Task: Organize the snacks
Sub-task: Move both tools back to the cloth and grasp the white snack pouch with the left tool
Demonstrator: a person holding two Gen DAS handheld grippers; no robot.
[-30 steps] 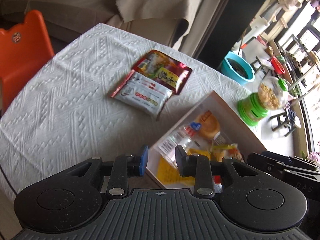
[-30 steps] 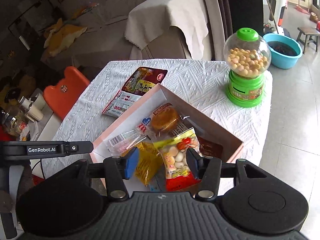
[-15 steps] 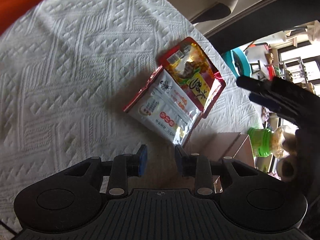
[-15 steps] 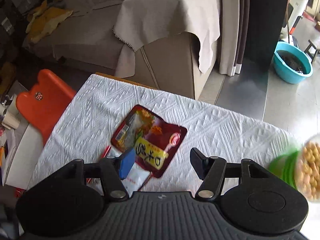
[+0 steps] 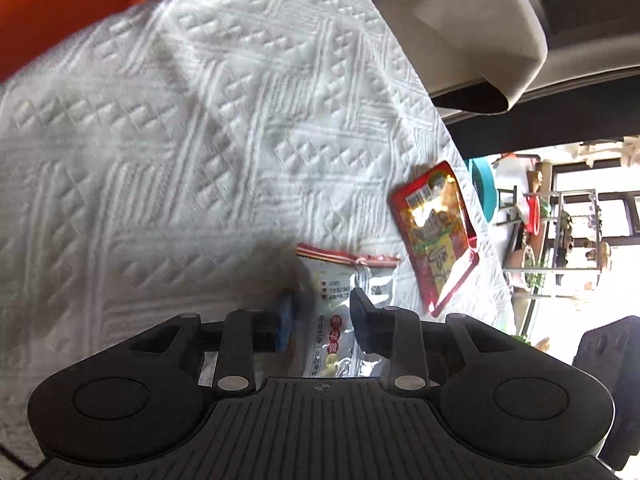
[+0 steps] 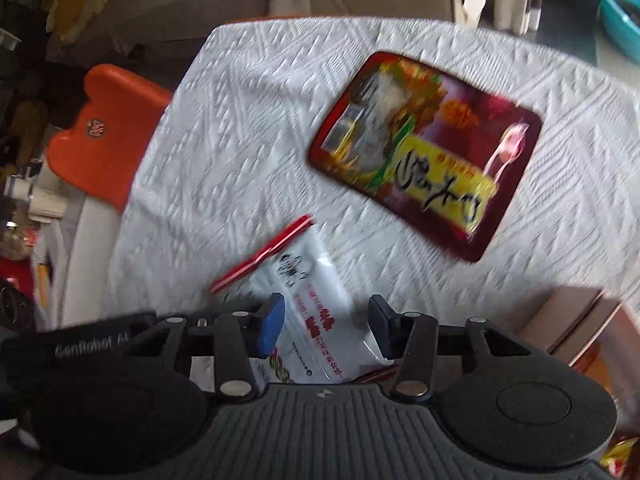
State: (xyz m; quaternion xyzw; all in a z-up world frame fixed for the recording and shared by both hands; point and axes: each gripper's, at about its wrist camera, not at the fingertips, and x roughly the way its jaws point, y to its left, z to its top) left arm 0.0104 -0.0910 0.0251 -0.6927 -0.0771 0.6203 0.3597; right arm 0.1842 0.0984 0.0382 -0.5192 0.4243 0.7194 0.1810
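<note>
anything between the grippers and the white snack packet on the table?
Nothing visible. The white foil packet with red-striped edge lies bare on the white embossed tablecloth, framed by both the left gripper and right gripper, whose jaws are closing. The dark red snack pouch lies apart, beyond it.

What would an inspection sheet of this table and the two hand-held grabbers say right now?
Surface: white embossed tablecloth.
Job's things: white snack packet and red snack packet, lying apart; cardboard box at the cloth's edge.
Clutter: nothing seen.
Grippers: left gripper and right gripper both over the white packet; right fingers closing; whether either grips it cannot be told.
Cables: nothing seen.
Surroundings: orange chair, covered sofa, teal basin.
</note>
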